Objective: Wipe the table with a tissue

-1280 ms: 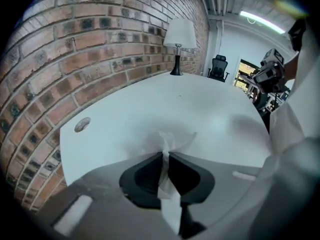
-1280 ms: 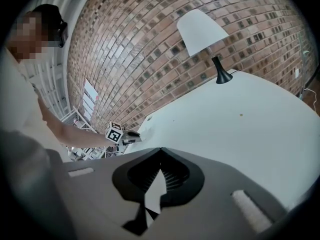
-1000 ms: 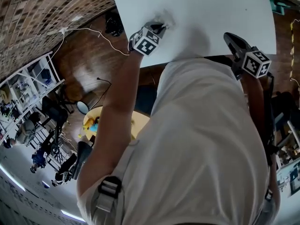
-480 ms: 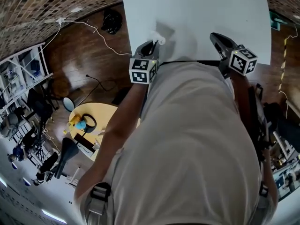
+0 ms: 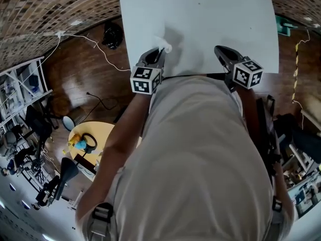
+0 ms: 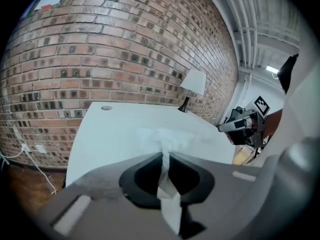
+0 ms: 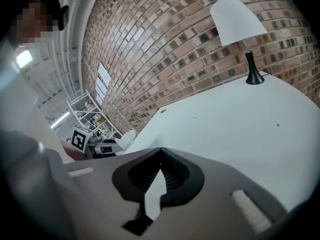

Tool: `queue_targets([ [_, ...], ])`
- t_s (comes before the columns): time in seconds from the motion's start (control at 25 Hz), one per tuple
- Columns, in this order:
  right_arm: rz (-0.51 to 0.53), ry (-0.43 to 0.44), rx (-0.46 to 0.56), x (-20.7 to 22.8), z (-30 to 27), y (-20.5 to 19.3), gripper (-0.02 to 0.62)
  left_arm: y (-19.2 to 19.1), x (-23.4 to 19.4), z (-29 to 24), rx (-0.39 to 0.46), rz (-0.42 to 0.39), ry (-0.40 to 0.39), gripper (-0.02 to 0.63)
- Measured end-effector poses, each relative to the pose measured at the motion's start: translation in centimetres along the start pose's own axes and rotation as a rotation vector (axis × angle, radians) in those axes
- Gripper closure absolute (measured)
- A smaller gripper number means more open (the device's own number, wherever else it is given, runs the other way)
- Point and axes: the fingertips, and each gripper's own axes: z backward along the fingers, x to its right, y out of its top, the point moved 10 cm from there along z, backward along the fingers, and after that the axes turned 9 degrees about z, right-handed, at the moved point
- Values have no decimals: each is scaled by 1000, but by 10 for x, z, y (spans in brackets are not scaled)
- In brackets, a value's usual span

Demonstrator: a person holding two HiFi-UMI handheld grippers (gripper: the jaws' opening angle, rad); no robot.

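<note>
My left gripper [image 5: 159, 51] is shut on a crumpled white tissue [image 5: 163, 45], held just above the near left part of the white table [image 5: 200, 19]. In the left gripper view the tissue [image 6: 164, 140] runs as a thin twist between the closed jaws of this gripper [image 6: 162, 156], with its bunched end out in front over the table [image 6: 110, 134]. My right gripper [image 5: 219, 50] hovers at the table's near edge, to the right. Its jaws [image 7: 160, 150] meet at the tips with nothing between them, above the table [image 7: 240, 124].
A white-shaded lamp [image 7: 237, 21] on a thin black stem stands at the table's far side against the brick wall; it also shows as the lamp [image 6: 193, 83]. A small round grommet [image 6: 106, 108] sits in the tabletop. Left of the table, cables [image 5: 100, 51] lie on the wooden floor.
The left gripper has come up off the tabletop with the tissue, drawn back toward the near edge and rolled. The right gripper has drifted a little inward along the near edge.
</note>
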Motion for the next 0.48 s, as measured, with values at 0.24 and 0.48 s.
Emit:
queue_targets([
  [0.24, 104, 44, -26, 20, 20, 9, 589, 21, 33, -41, -60, -7, -13, 569],
  [0.48, 116, 87, -31, 59, 58, 13, 589, 52, 71, -97, -89, -51, 28, 569],
])
